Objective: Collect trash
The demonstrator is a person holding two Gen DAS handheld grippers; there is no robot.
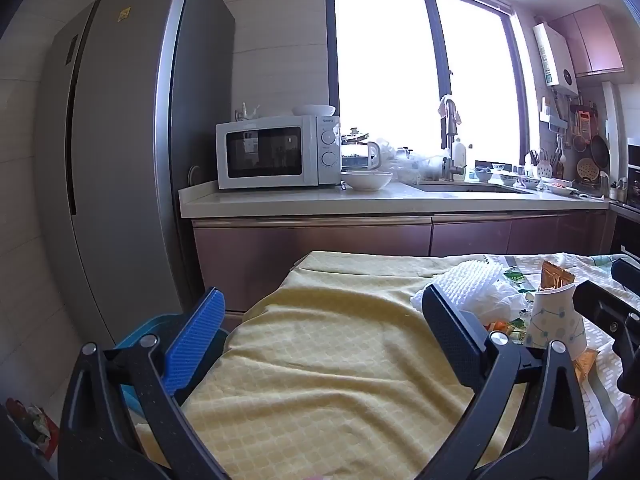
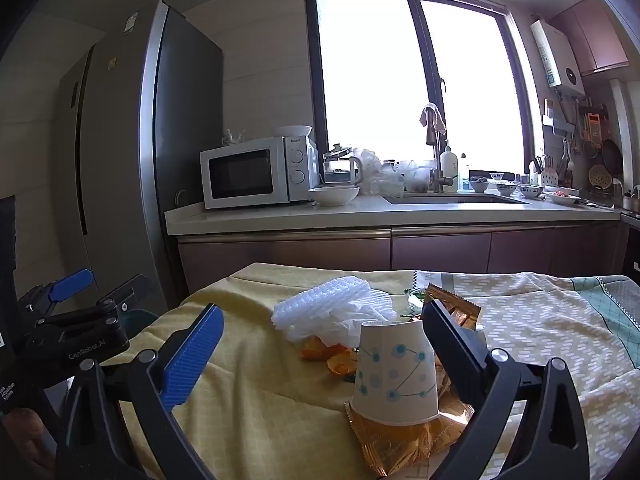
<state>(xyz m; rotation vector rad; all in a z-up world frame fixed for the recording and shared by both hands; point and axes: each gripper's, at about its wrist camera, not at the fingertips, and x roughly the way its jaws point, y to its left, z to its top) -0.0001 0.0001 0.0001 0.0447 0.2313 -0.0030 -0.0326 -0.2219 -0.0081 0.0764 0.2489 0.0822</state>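
Observation:
A heap of trash lies on the table's yellow cloth (image 2: 256, 400). It holds a white foam net (image 2: 332, 296), crumpled white tissue (image 2: 348, 330), orange peel (image 2: 340, 362), a gold wrapper (image 2: 400, 440) and an upturned paper cup (image 2: 394, 376) with blue dots. My right gripper (image 2: 322, 308) is open, and the cup stands between its fingers, close to the right one, with no pad pressing on it. My left gripper (image 1: 322, 292) is open over bare cloth, left of the foam net (image 1: 472, 280) and the cup (image 1: 556, 320). The right gripper (image 1: 608, 312) shows at that view's right edge.
A blue bin (image 1: 130, 340) sits low beside the table's left edge, half hidden by my left finger. Behind the table run a counter (image 2: 360, 216) with a microwave (image 2: 256, 172), a bowl (image 2: 334, 195) and a sink (image 2: 452, 200). A tall fridge (image 1: 120, 160) stands at left.

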